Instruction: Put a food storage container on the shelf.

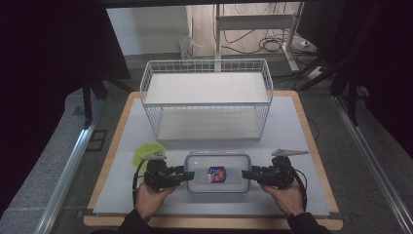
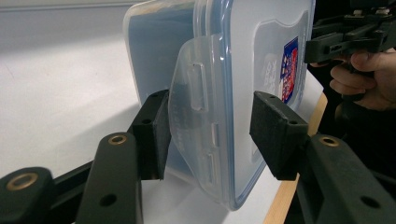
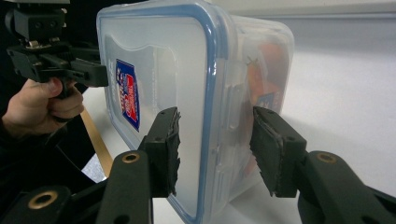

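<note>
A lidded plastic box (image 1: 217, 171) sat on the surface (image 1: 292, 126) before a wire basket (image 1: 206, 97). The left gripper (image 1: 191, 175) and right gripper (image 1: 245, 174) had their jaws clamped on its end latches.

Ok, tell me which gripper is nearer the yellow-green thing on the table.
Left. The left gripper sits just below the yellow-green thing, at the box's left end; the right gripper is at its far end.
</note>
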Available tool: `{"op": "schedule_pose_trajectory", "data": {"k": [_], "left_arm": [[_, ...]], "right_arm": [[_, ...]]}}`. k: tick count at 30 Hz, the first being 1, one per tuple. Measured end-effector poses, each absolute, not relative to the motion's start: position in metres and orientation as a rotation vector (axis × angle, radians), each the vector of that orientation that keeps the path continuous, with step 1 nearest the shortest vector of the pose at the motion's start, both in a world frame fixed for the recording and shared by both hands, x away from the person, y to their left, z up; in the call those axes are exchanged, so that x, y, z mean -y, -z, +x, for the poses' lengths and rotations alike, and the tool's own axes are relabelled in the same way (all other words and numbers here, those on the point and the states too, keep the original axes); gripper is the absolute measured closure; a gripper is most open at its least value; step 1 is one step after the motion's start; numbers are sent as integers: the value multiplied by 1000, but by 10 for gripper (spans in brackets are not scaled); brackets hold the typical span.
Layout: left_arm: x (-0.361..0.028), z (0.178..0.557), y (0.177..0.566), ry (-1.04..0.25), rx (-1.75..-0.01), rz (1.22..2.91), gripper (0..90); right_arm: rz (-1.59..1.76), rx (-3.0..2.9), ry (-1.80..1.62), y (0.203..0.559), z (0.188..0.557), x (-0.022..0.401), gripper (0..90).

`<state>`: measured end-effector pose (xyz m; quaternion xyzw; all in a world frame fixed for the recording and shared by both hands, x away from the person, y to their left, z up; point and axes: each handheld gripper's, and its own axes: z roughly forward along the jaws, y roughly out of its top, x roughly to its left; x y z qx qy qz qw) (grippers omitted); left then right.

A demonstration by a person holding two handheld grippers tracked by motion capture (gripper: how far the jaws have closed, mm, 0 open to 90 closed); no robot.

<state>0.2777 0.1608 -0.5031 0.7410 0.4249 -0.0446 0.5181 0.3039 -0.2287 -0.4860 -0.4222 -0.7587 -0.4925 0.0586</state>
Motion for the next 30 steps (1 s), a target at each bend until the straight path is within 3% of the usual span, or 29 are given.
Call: {"op": "schedule_pose_trajectory", "data": {"k": [30], "left_arm": [[-181, 301, 429, 32, -936, 1727, 523]], "right_arm": [[-1183, 2322, 1613, 416, 334, 217, 526]]}}
